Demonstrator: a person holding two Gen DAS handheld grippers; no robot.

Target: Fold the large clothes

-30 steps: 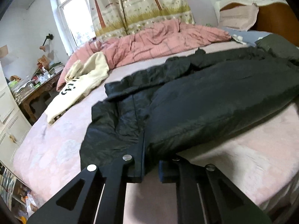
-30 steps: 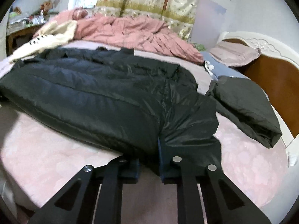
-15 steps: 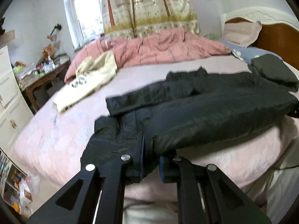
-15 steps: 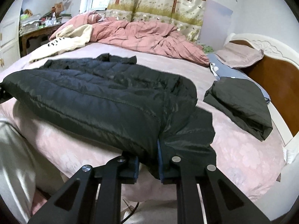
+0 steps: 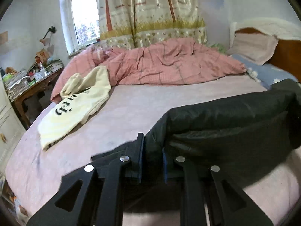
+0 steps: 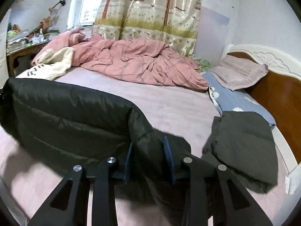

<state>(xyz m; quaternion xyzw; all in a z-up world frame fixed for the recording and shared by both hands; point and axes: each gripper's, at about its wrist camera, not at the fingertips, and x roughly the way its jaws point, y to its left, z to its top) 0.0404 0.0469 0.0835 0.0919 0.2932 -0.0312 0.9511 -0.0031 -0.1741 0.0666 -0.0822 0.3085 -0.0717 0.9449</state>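
Left wrist view first: the left gripper (image 5: 152, 162) has its jaws nearly closed, pinching one end of the black quilted puffer jacket (image 5: 225, 120). A second ago that jacket lay spread flat across the pink bedsheet (image 5: 150, 101); now it's lifted clear and hangs as a long doubled roll, stretching away to the right. By my read, the lengthwise fold is made and the bundle is being carried to be laid down. Beyond the jacket sits a cream sweatshirt with black lettering (image 5: 79, 105), soft and rumpled, and past that a crumpled pink checked duvet (image 5: 169, 64).

Over to the right wrist view: the right gripper (image 6: 148, 162) has its blue-padded jaws a moderate way apart, filled by a thick wad of the jacket's other end. The nylon shell looks slick and puffy, with stitched channels showing, so it may slide if the hold loosens. Just right of the jacket lies a folded dark green padded garment (image 6: 242, 146), flat on the sheet, with a wooden headboard with white carved trim (image 6: 272, 86) behind it.
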